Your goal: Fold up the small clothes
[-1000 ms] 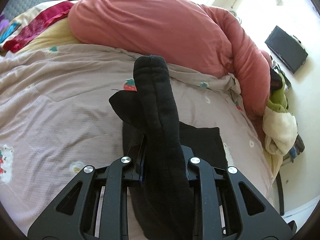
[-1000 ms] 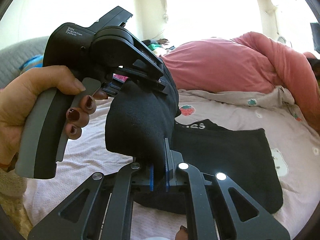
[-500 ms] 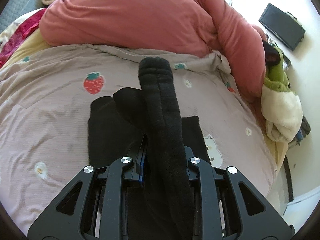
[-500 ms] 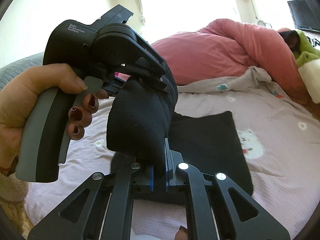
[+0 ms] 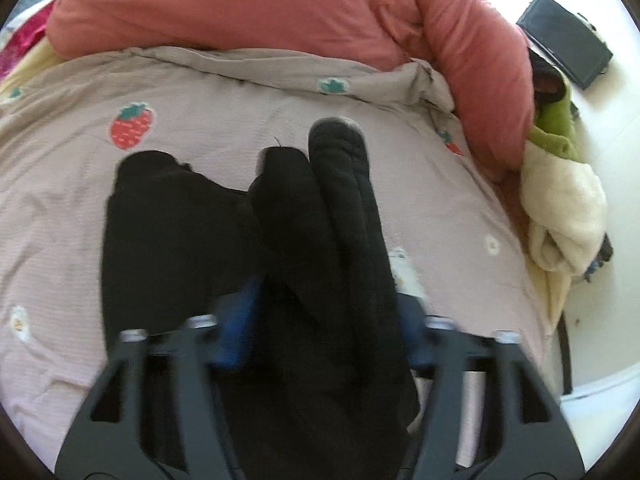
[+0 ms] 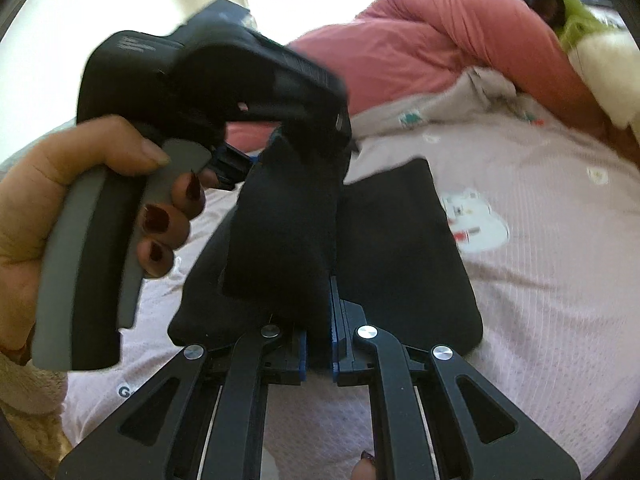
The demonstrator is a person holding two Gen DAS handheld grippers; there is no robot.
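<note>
White print on the left gripper (image 6: pixel 304 148) housing is blurred beyond reading. A black sock (image 6: pixel 288 240) is held above the black garment (image 6: pixel 404 248) lying on the bedsheet (image 6: pixel 540 280), its long axis stretched between both tools. The right gripper (image 6: pixel 318 354) is clamped on it; the left jaws appear spread around it.
</note>
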